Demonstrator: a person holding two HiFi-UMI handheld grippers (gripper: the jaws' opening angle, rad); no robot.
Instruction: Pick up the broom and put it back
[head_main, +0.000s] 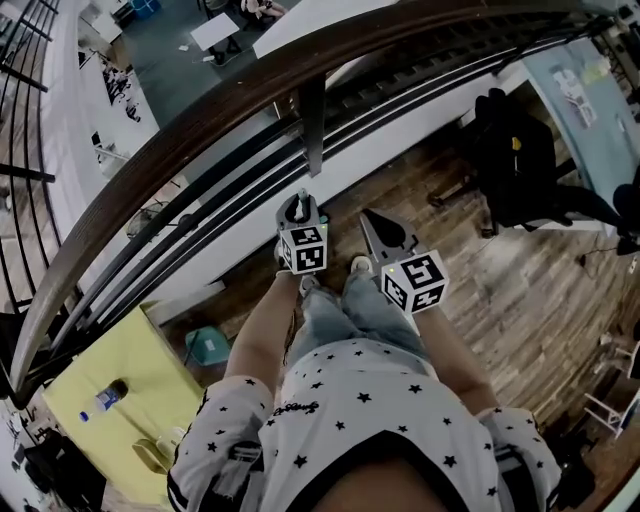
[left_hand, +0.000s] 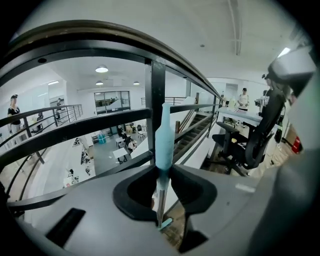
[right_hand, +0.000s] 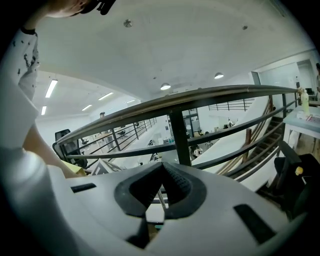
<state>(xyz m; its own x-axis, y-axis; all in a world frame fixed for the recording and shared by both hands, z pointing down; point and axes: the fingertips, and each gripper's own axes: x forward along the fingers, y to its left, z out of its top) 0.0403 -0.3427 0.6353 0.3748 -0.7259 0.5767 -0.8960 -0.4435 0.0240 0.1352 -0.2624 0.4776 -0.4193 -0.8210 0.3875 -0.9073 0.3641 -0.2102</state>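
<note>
Mid put-back, likely, with the broom handle (left_hand: 164, 135) pinched in the left gripper (left_hand: 161, 170) before the railing (left_hand: 155, 90), right gripper (right_hand: 162, 167) pressed together, empty — next, presumably, lowering it steadily into place.

Broom handle (left_hand: 164, 145), pale blue grip on metal shaft, upright, clamped in left tool (left_hand: 161, 172)

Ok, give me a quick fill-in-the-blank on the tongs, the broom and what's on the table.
The left tongs are shut on the broom, whose grip is light ___.
The right tongs are shut and hold ___.
On the yellow table lies a ___.
Missing words: blue; nothing; bottle.
</note>
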